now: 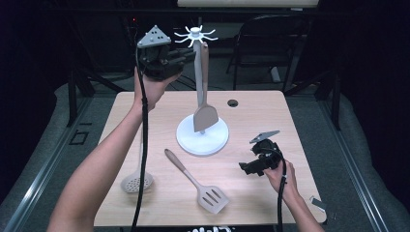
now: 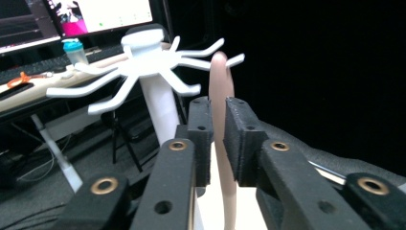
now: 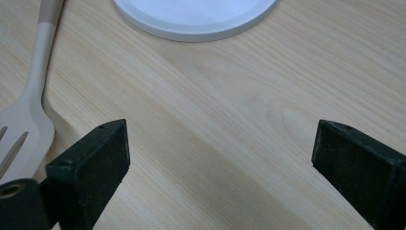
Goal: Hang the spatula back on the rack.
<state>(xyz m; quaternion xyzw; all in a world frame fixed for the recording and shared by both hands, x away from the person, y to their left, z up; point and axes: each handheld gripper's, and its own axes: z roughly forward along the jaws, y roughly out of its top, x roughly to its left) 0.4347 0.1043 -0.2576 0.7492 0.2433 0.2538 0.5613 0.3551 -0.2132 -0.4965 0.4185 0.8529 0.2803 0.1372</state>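
A white utensil stand (image 1: 198,77) rises from a round base (image 1: 220,137) at the table's middle, with a crown of hooks (image 1: 195,34) on top. A beige solid spatula (image 1: 205,116) hangs upright beside the pole, its handle top at one hook. My left gripper (image 1: 189,54) is raised high and shut on that handle (image 2: 219,81), just below the hooks (image 2: 143,67). Low over the table's right front, my right gripper (image 1: 247,167) is open, its jaws wide apart over bare wood (image 3: 220,158). The stand's base (image 3: 196,19) lies ahead of it.
A slotted spatula (image 1: 198,182) lies flat at the front middle, its blade also visible (image 3: 19,139). A round skimmer (image 1: 137,182) rests at the front left. A cable hole (image 1: 233,103) is behind the stand. A black chair (image 1: 263,34) stands beyond the table.
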